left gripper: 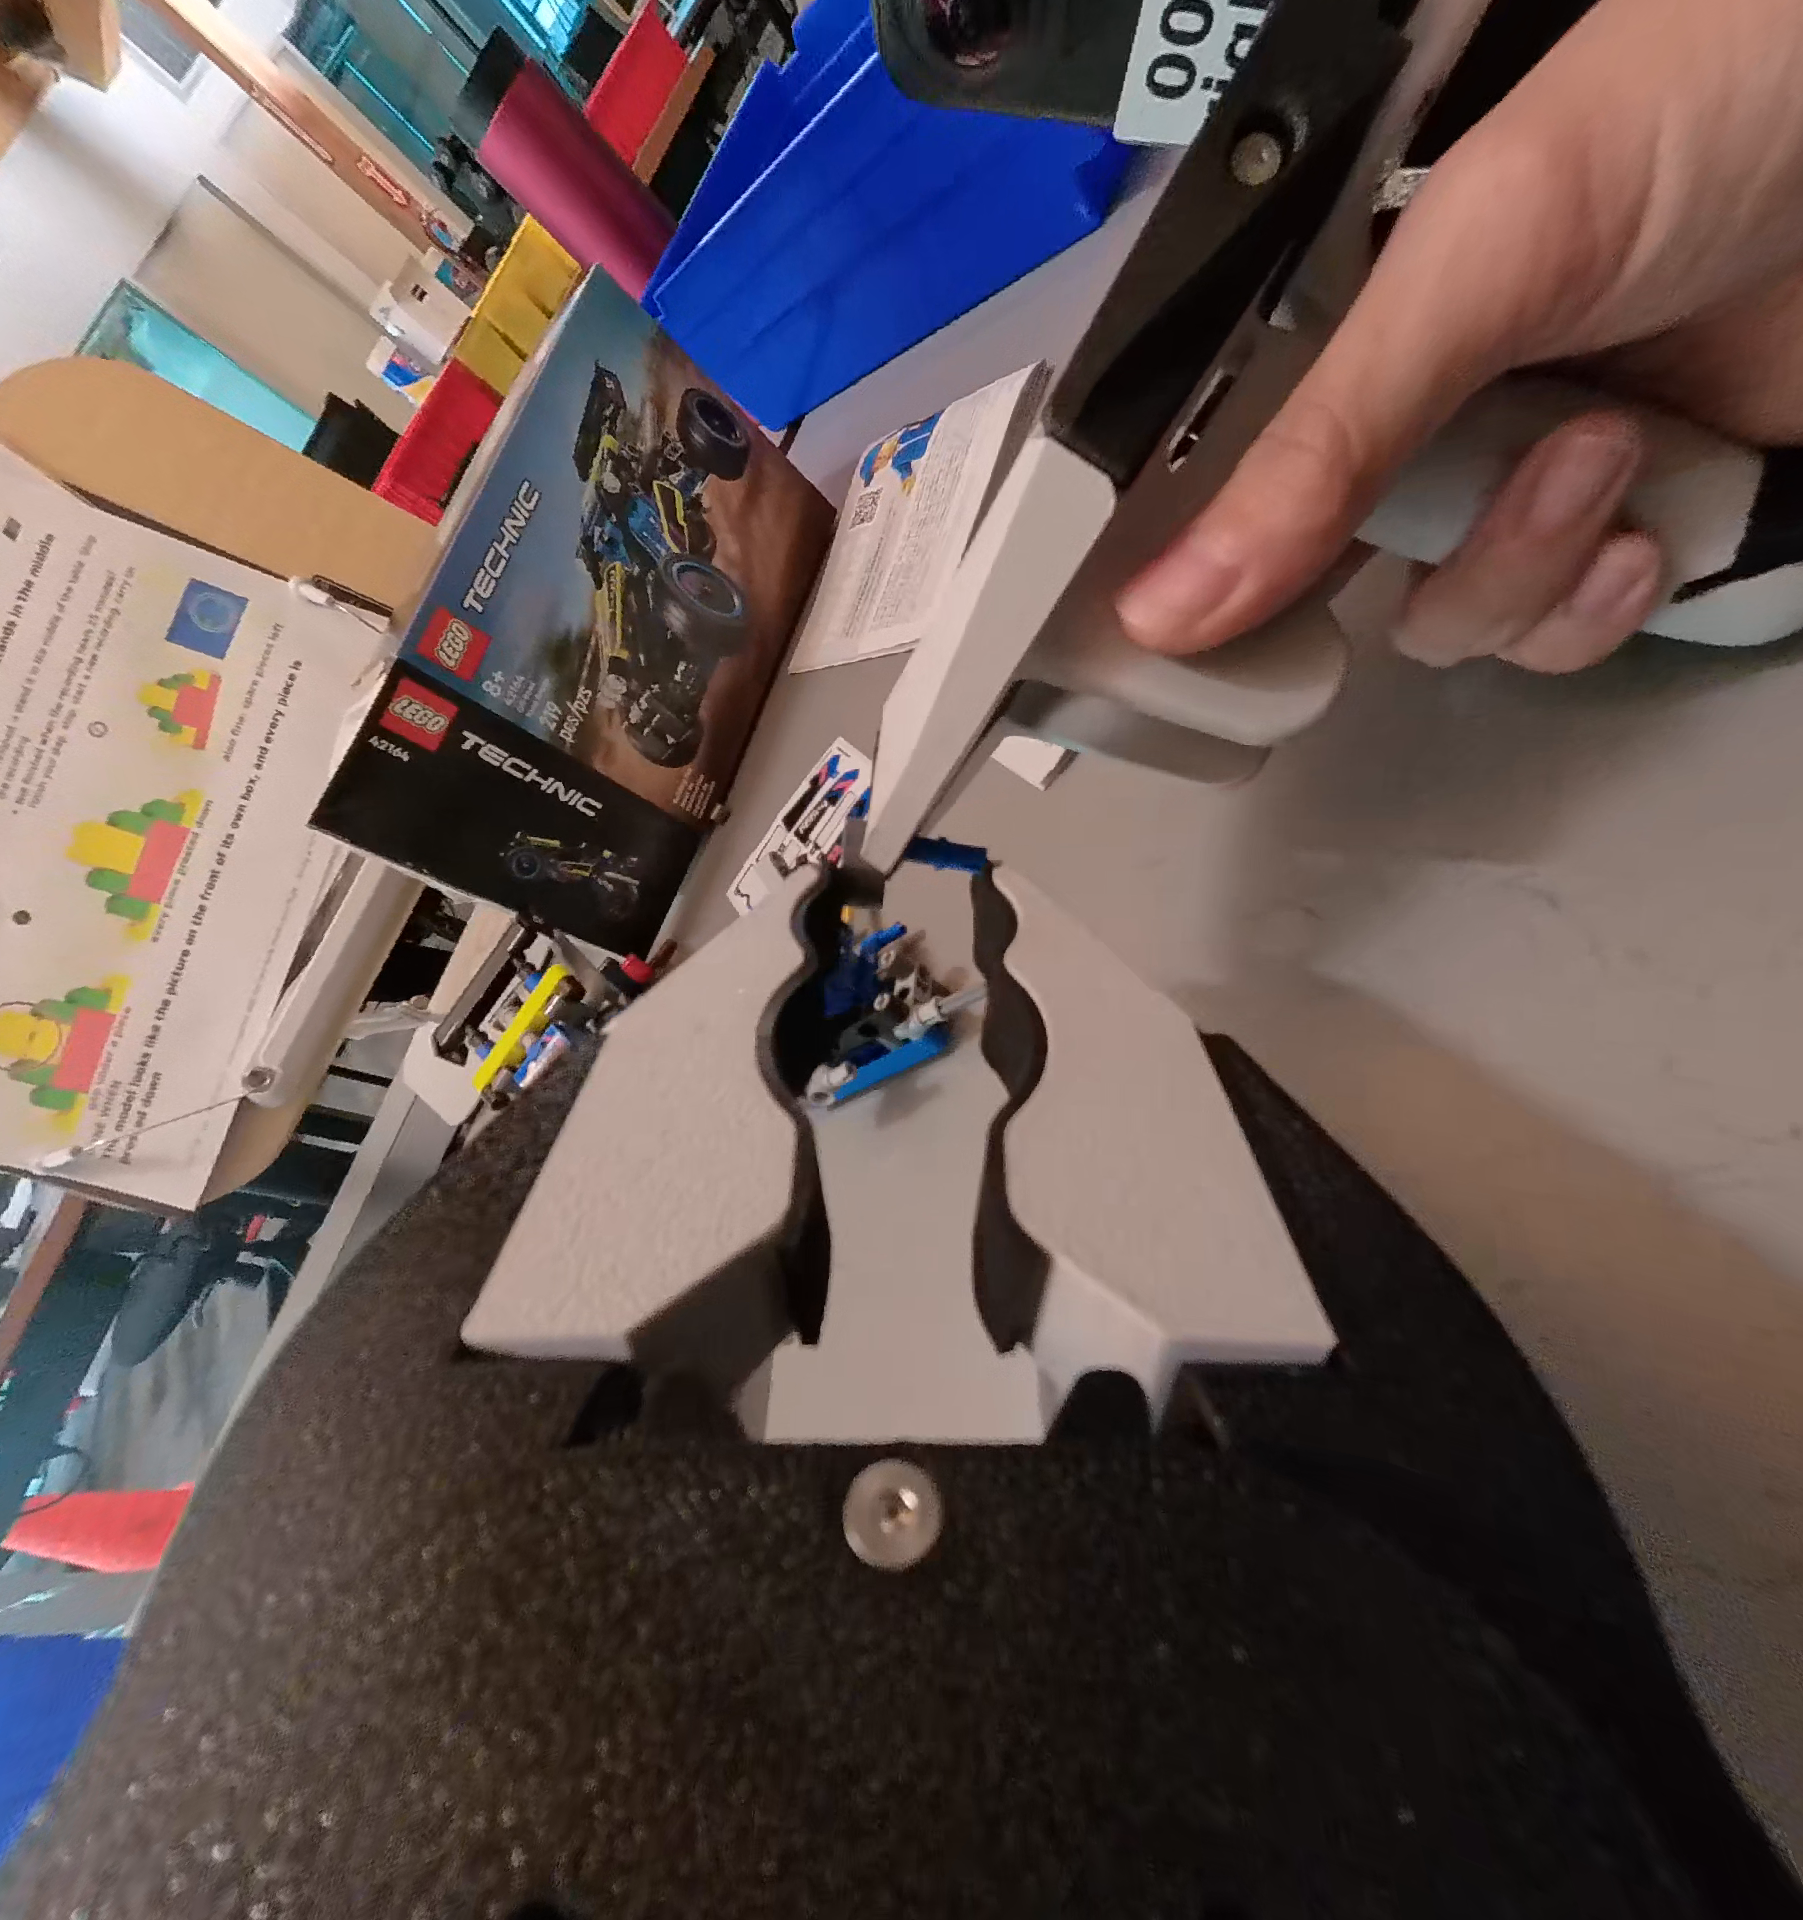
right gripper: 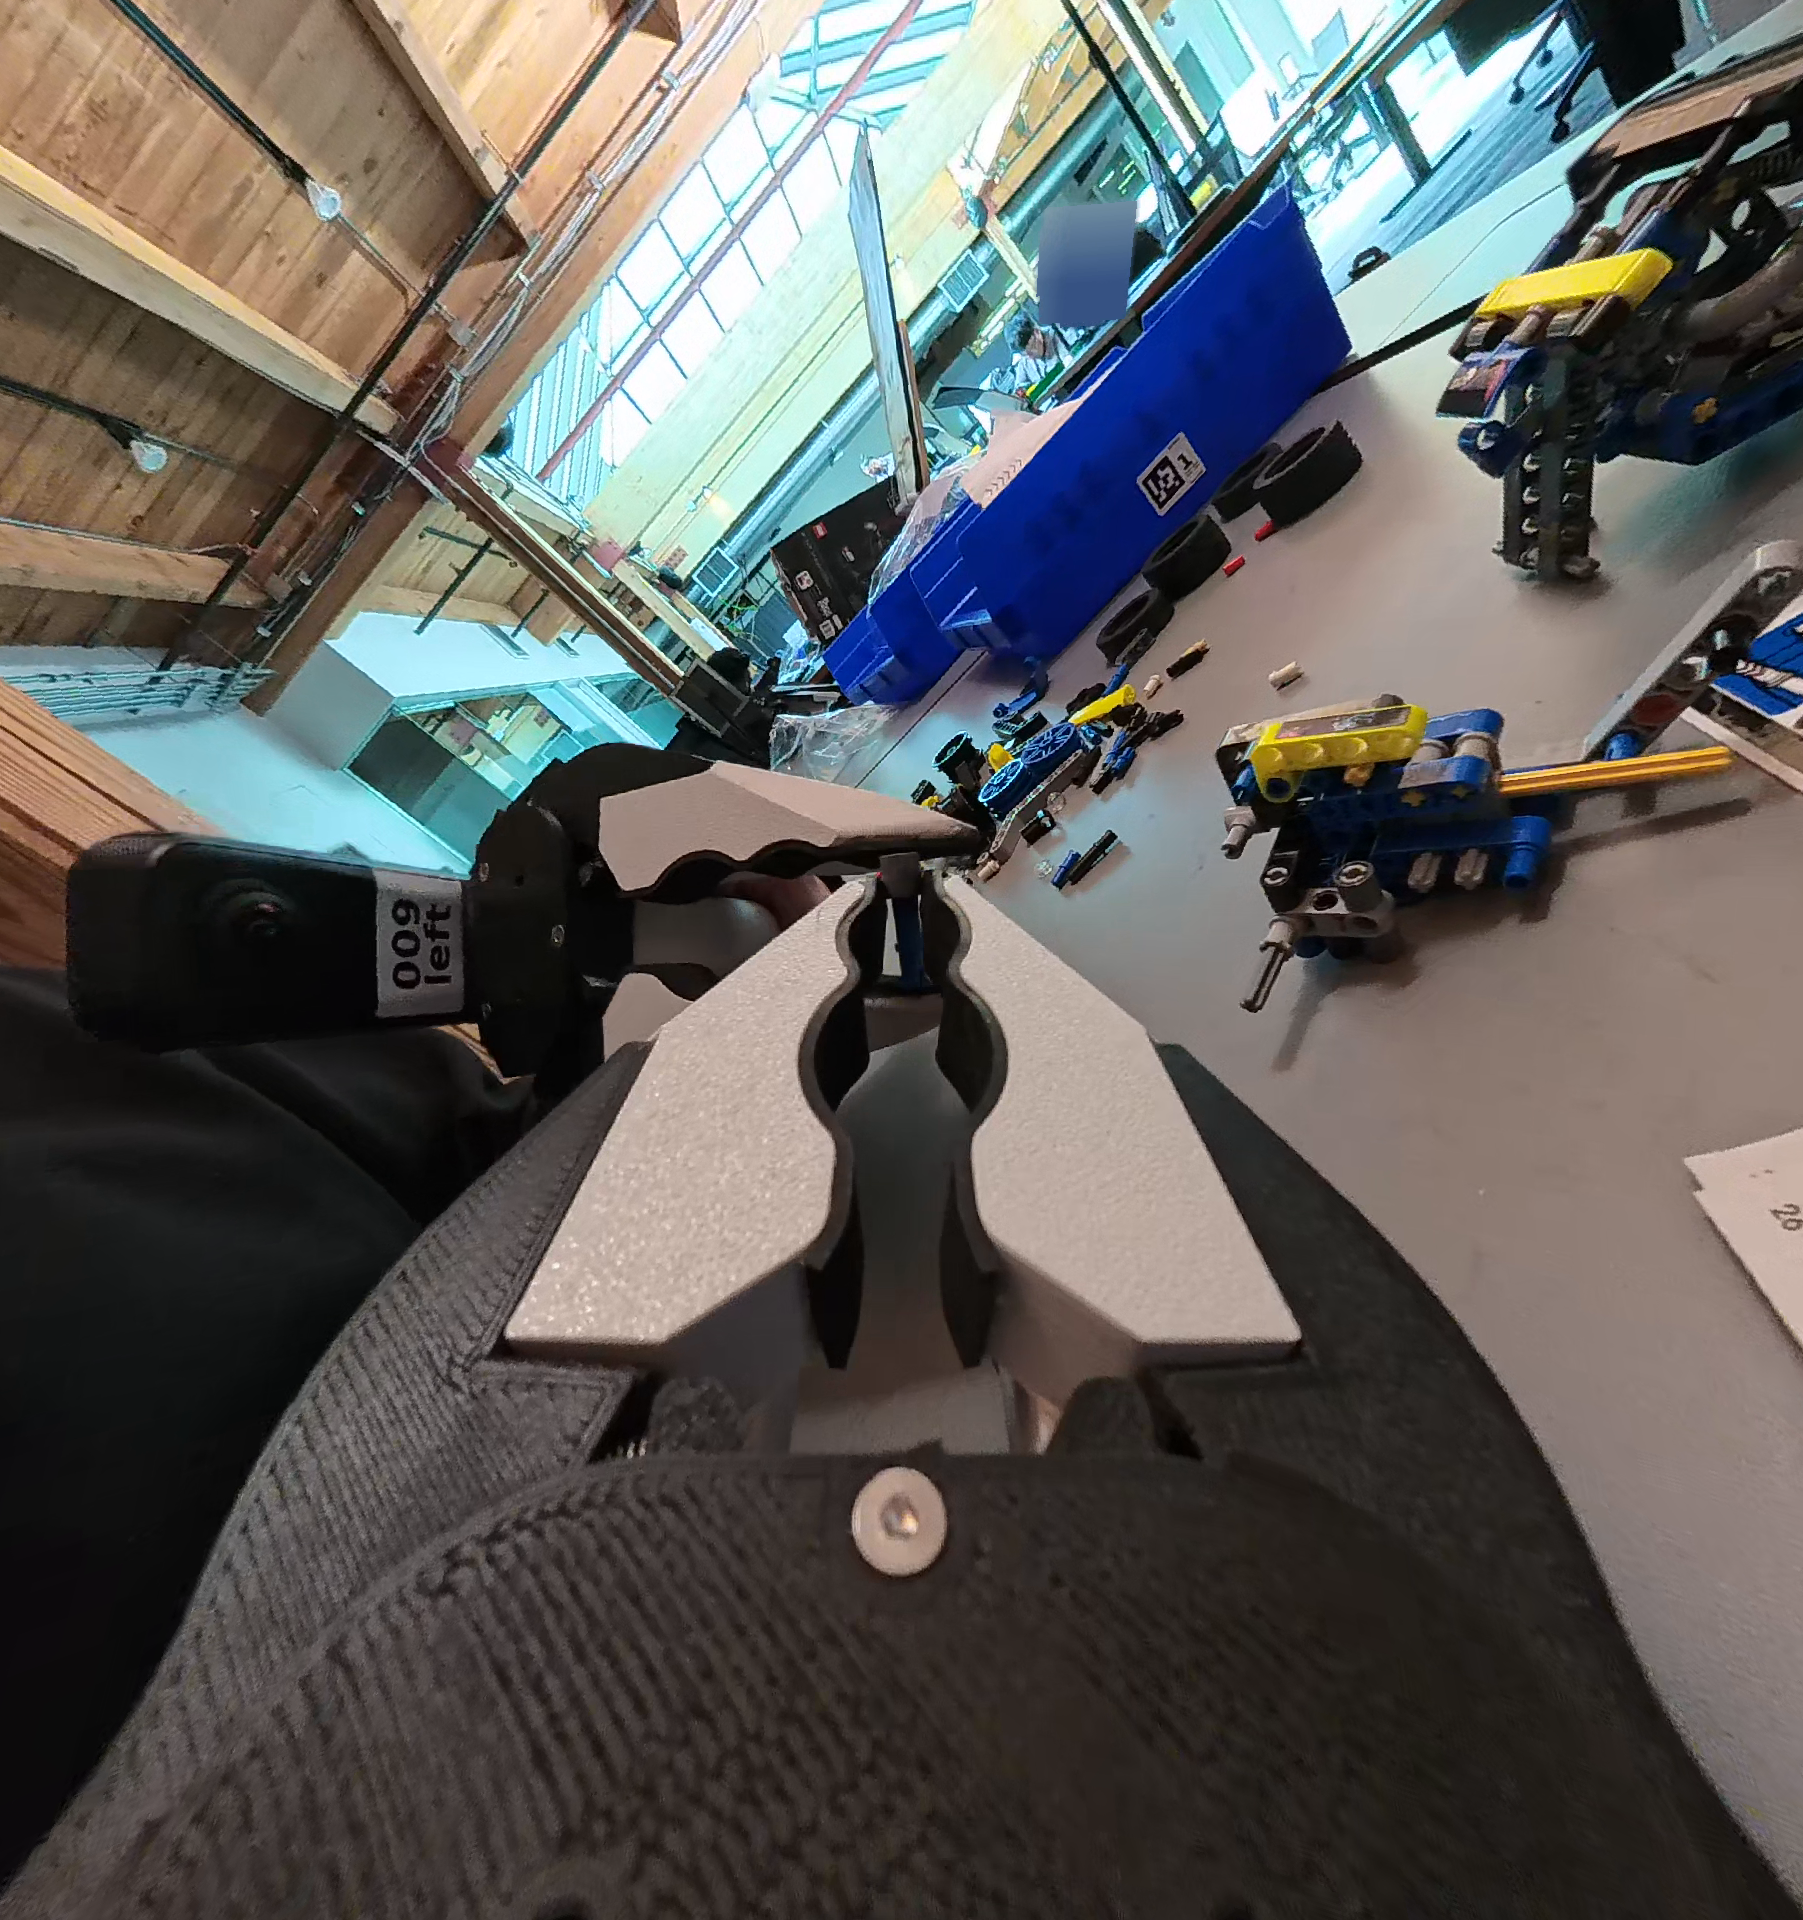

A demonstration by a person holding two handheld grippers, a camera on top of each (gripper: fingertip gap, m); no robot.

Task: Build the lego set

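My left gripper (left gripper: 907,883) is turned on its side and closed partway on a small blue, black and grey lego sub-assembly (left gripper: 881,1003) that fills the gap between its fingers. My right gripper (left gripper: 861,857) comes in from the upper right in a person's hand (left gripper: 1499,364), with its tips at the left gripper's tips. A short blue piece (left gripper: 944,852) sits at those tips. In the right wrist view the right gripper (right gripper: 902,894) is nearly closed, with a blue and black piece (right gripper: 909,935) in its gap. The left gripper's upper finger (right gripper: 772,810) lies just above.
The set's box (left gripper: 585,644) and a printed sheet (left gripper: 97,810) stand at the left, with blue bins (right gripper: 1136,457) behind. The grey table (right gripper: 1396,1143) holds loose pieces (right gripper: 1042,769), black tyres (right gripper: 1302,473), a blue-yellow sub-assembly (right gripper: 1375,821), a larger chassis (right gripper: 1655,343), a sticker sheet (right gripper: 1801,665) and a booklet (right gripper: 1790,1247). The grippers are tip to tip, or close to it.
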